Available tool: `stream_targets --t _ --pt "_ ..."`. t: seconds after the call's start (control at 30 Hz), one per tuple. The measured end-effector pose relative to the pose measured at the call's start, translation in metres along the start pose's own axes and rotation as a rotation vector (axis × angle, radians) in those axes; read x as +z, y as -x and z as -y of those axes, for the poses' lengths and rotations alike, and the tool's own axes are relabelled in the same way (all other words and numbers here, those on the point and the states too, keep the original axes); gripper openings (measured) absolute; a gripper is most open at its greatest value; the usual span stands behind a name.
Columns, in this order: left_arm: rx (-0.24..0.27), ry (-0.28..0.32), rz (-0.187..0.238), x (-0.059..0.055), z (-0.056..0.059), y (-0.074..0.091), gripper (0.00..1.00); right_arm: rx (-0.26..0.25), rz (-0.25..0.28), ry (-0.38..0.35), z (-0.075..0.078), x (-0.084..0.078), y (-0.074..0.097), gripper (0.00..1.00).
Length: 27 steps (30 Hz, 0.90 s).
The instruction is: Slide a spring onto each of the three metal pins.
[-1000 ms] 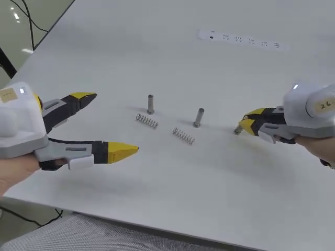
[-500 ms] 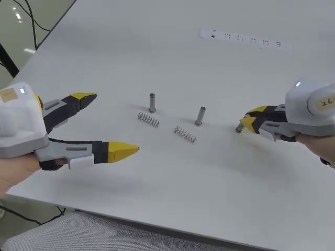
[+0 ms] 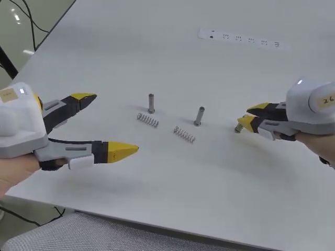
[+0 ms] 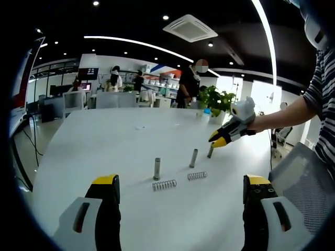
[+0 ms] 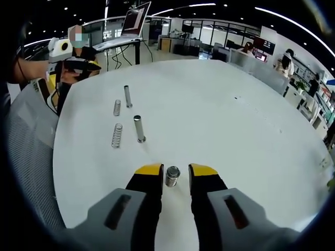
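Two bare metal pins (image 3: 151,103) (image 3: 199,116) stand upright mid-table. A loose spring (image 3: 147,120) (image 3: 183,135) lies in front of each. A third pin (image 3: 238,127) at the right carries a spring; in the right gripper view this pin (image 5: 172,176) stands between the yellow fingertips with small gaps on both sides. My right gripper (image 3: 250,117) is open around it, touching nothing that I can see. My left gripper (image 3: 107,124) hovers wide open at the left, holding nothing, well short of the springs (image 4: 164,184) (image 4: 197,175).
A white power strip (image 3: 238,40) lies at the far side of the white table (image 3: 172,198). The table's near edge runs along the bottom, with a mesh chair (image 3: 78,235) below it. Cables hang off the far left corner.
The right gripper's jaws have parted slightly around the spring-loaded pin. The left gripper, the two bare pins and the loose springs have stayed put.
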<state>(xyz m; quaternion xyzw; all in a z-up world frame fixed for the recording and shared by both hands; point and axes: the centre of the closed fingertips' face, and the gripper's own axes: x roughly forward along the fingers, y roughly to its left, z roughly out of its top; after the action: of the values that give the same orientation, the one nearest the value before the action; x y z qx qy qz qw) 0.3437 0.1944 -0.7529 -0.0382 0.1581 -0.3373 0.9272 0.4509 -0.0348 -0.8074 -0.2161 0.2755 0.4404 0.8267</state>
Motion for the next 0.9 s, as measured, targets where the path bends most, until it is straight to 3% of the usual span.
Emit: stream_targets --t 0.27,0.9 --pt "0.000 -0.004 0.004 0.002 0.000 0.001 0.97 -0.015 0.016 -0.047 0.001 0.003 0.003 0.26" --pt "-0.011 -0.010 -0.008 0.004 0.000 0.000 0.97 -0.008 0.073 -0.074 -0.009 0.012 0.018 0.33"
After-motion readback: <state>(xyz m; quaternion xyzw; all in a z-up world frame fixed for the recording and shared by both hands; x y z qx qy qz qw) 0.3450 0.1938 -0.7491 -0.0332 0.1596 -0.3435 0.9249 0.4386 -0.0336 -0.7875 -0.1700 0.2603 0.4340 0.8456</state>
